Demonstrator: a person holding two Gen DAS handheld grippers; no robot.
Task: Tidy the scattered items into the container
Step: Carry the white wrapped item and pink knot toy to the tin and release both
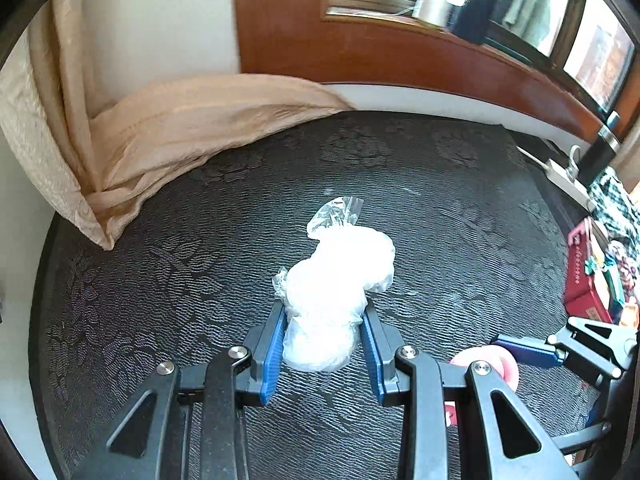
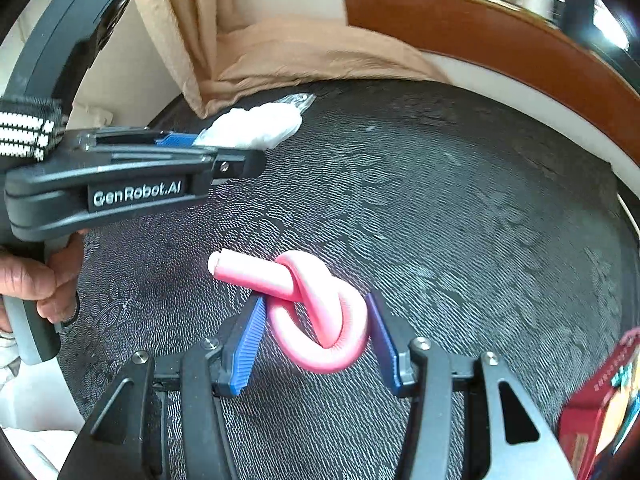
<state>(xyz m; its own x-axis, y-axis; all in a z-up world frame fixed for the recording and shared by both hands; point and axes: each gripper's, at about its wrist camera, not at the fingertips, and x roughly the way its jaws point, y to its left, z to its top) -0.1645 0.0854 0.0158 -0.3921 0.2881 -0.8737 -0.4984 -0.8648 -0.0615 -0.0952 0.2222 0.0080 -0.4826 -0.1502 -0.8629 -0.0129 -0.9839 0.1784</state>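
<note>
Between the blue fingers of the left gripper [image 1: 325, 322] sits a white plastic-wrapped bundle [image 1: 340, 280], pinched at its near end, its long axis running away from the fingers toward the far side. The fingers are closed narrow on it. The right gripper [image 2: 314, 334] has its fingers half-spread and clamped on either flank of a knotted pink foam tube [image 2: 316, 312], whose free end sticks out to the left. Both items appear lifted off the dark patterned surface [image 2: 460, 208] (though the gap beneath is hard to judge). The red container [image 2: 600, 412] lies at the right edge of both views, near the right gripper and well apart from the left, so the coming move likely carries both rightward, the tube arriving first. A beige curtain [image 1: 160, 128] drapes far left.
</note>
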